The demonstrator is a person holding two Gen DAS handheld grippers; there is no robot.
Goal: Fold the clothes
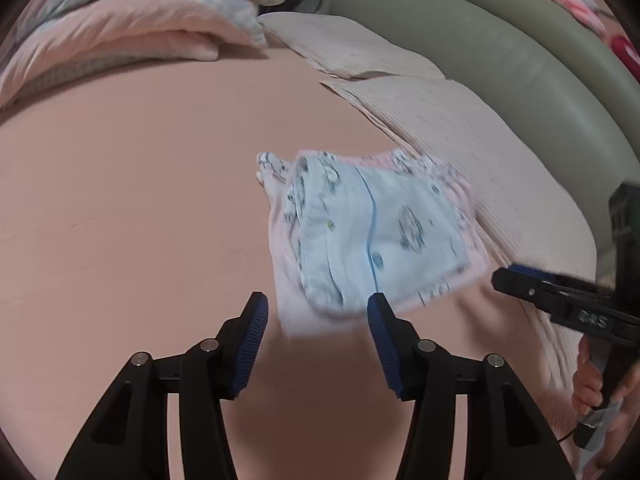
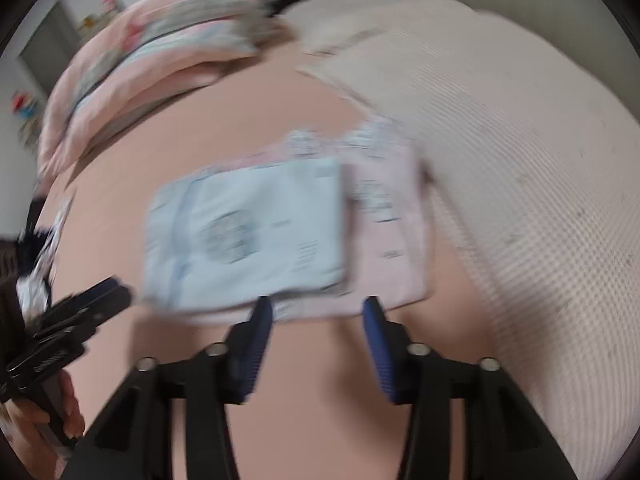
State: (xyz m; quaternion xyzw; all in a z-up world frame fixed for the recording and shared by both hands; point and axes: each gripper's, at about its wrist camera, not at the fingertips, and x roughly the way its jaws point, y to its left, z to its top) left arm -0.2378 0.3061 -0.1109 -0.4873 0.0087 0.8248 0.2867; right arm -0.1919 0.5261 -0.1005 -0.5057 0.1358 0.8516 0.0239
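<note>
Left gripper [image 1: 318, 306]: fingers spread, empty. Right gripper [image 2: 318, 310]: fingers spread, empty. Folded blue garment [image 1: 372, 232] lies atop a folded pink garment [image 1: 288, 292] on the pink bedsheet [image 1: 140, 200], at twelve o'clock just beyond both grippers' fingertips. Beige pillows [image 1: 460, 128] sit toward two o'clock.

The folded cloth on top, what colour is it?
Light blue with small grey prints, clearest in the left wrist view.

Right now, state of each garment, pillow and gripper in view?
Light blue printed garment: folded, lying on the pink one.
Pale pink printed garment: folded flat on the pink bedsheet.
Beige ribbed pillows: lying flat, overlapping.
Left gripper: open, empty.
Right gripper: open, empty.
</note>
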